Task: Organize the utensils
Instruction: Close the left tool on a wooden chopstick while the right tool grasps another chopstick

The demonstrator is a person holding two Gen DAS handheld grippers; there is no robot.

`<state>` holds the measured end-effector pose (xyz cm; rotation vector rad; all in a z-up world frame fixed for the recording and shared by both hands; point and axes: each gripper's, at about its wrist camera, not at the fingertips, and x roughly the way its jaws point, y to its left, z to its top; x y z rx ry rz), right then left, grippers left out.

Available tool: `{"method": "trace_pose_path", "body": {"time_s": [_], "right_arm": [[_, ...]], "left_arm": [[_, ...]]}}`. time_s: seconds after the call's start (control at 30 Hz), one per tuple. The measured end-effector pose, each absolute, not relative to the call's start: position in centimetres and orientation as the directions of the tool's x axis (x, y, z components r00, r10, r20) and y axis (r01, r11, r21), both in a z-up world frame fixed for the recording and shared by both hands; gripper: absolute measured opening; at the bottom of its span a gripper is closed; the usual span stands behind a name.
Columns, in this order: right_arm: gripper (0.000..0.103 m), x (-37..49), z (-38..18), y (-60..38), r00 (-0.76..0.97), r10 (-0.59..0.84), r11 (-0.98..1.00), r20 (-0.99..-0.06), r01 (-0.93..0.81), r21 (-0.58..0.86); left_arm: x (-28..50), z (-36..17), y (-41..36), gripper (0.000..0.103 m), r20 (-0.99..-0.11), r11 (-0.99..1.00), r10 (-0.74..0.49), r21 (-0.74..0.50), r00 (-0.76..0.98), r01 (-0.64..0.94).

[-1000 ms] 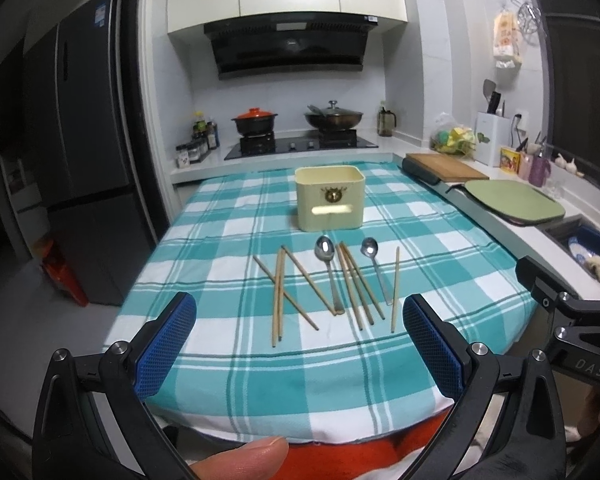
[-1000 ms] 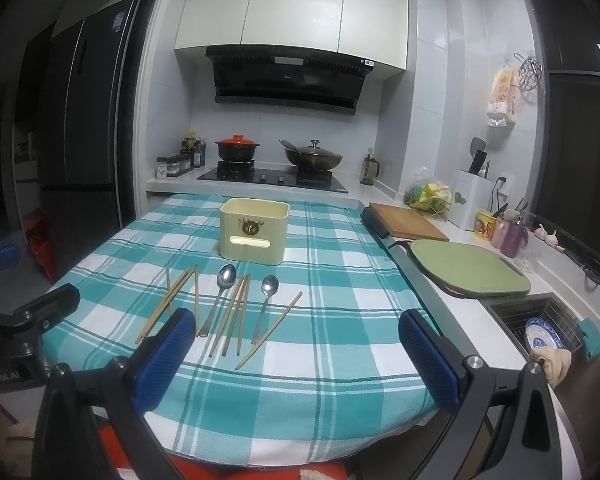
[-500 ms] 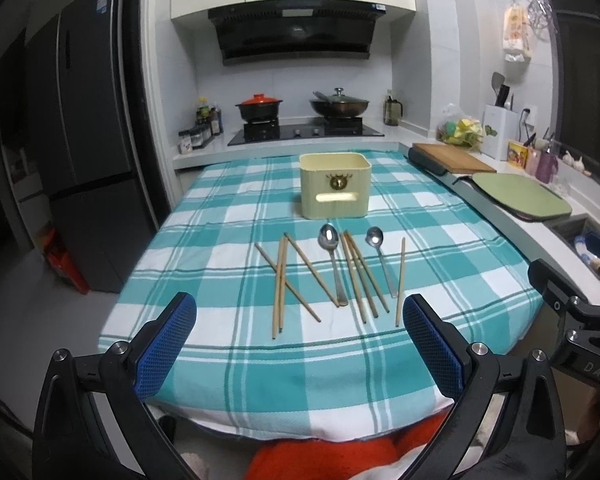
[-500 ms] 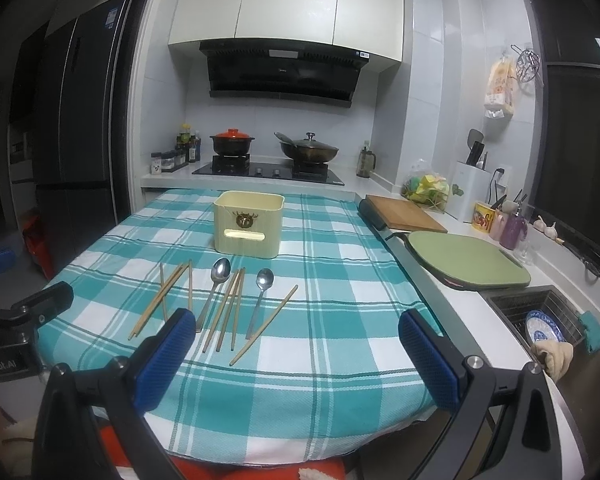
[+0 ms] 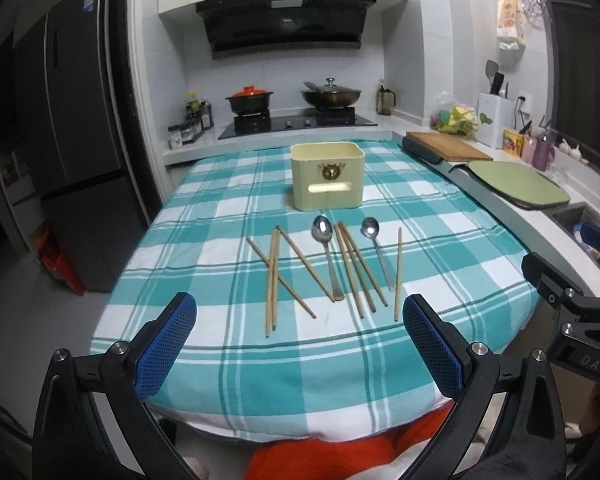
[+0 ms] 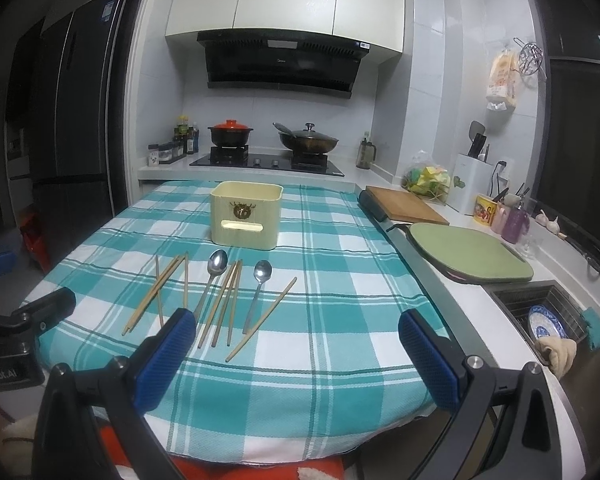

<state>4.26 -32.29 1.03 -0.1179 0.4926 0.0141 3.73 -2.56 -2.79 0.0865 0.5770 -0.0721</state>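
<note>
Teal-and-white plaid cloth over the desk; pale yellow box with gold emblem; tan wooden chopsticks; silver spoons; blue pads on black tongs; red-lidded pot.

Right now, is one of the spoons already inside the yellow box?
No, both spoons, the big one and the small one, lie on the checked cloth in front of the yellow box.

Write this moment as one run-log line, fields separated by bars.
left gripper open | right gripper open | spoons and chopsticks on tablecloth | box behind them | nothing grasped
</note>
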Motion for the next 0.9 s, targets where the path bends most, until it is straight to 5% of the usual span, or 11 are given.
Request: {"method": "trace_pose_path", "body": {"time_s": [0.53, 0.9], "right_arm": [[0.103, 10.2, -2.7, -34.3, 0.819, 0.026, 0.994, -0.573, -0.083, -0.073], [0.103, 17.5, -7.5, -35.9, 0.688, 0.043, 0.997, -0.725, -0.074, -0.011]], "left_arm": [[14.1, -9.9, 5.7, 0.103, -0.699, 0.997, -0.025, -0.073, 0.714, -0.037], [24.5, -15.6, 5.5, 0.102, -0.769, 0.999, 0.007, 0.032, 0.639, 0.027]]}}
